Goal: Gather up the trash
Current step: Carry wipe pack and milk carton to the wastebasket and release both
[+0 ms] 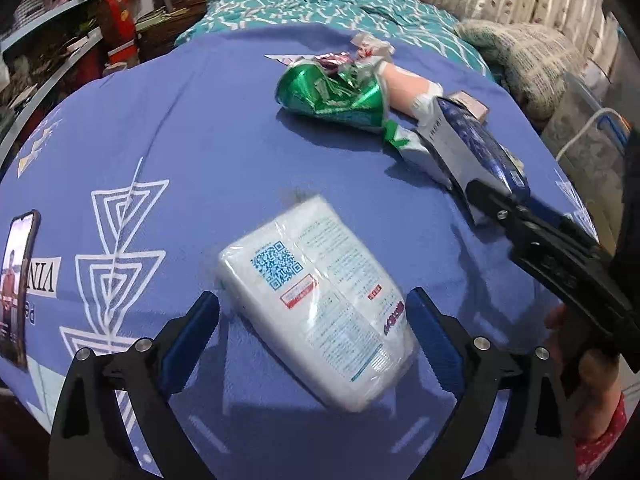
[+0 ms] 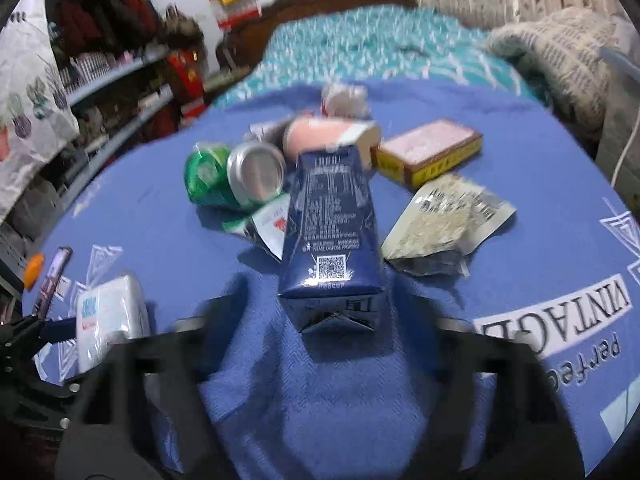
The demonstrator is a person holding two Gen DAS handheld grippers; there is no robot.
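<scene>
A white tissue pack [image 1: 320, 300] lies on the blue cloth [image 1: 180, 152] between the open fingers of my left gripper [image 1: 314, 312], which reach around its near end; it also shows in the right wrist view [image 2: 108, 316]. A dark blue carton [image 2: 328, 224] lies just ahead of my right gripper [image 2: 320, 320], whose blurred fingers stand open on either side of the carton's near end; the carton also shows in the left wrist view [image 1: 476, 148]. Behind are a crushed green can [image 2: 236, 176], a pink tube [image 2: 320, 136], a yellow box [image 2: 432, 152] and a torn wrapper [image 2: 444, 224].
A phone [image 1: 18, 288] lies at the cloth's left edge. Cluttered shelves [image 2: 100, 80] stand to the left. A teal bedspread [image 1: 320, 4] and a knitted blanket [image 1: 528, 56] lie beyond the cloth. Crumpled wrappers [image 1: 360, 52] sit at the far side.
</scene>
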